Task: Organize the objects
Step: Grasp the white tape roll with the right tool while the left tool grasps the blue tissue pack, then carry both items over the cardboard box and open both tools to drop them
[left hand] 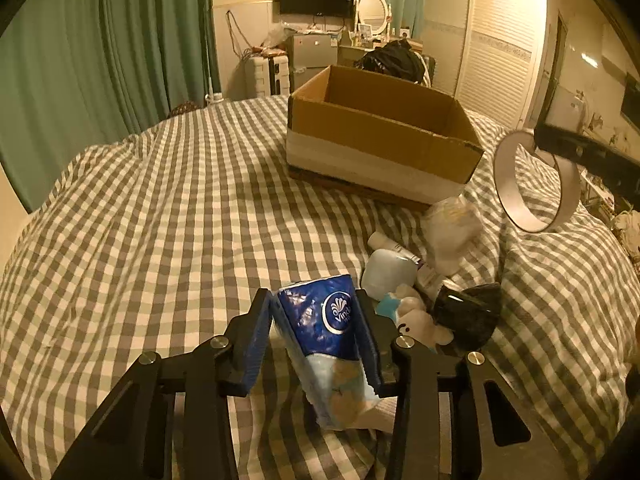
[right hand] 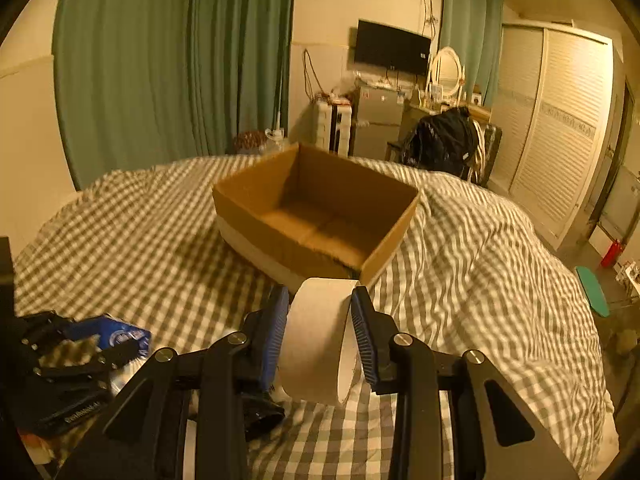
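Note:
My left gripper [left hand: 316, 300] is shut on a blue tissue pack [left hand: 320, 320] and holds it above the checked bedspread [left hand: 160, 220]. My right gripper [right hand: 320, 296] is shut on a pale tape ring [right hand: 316, 340]; the ring also shows in the left wrist view [left hand: 536, 176], held up at the right. An open cardboard box [left hand: 380, 136] sits on the bed ahead; in the right wrist view the box [right hand: 316, 216] looks empty. The left gripper [right hand: 92, 356] with the tissue pack [right hand: 116, 332] shows at the lower left of the right wrist view.
A heap of small items lies on the bed right of my left gripper: a white bottle [left hand: 386, 270], a white plush toy [left hand: 420, 320], a dark pouch [left hand: 468, 312] and a clear bag [left hand: 452, 228]. Green curtains [left hand: 100, 60] hang behind the bed.

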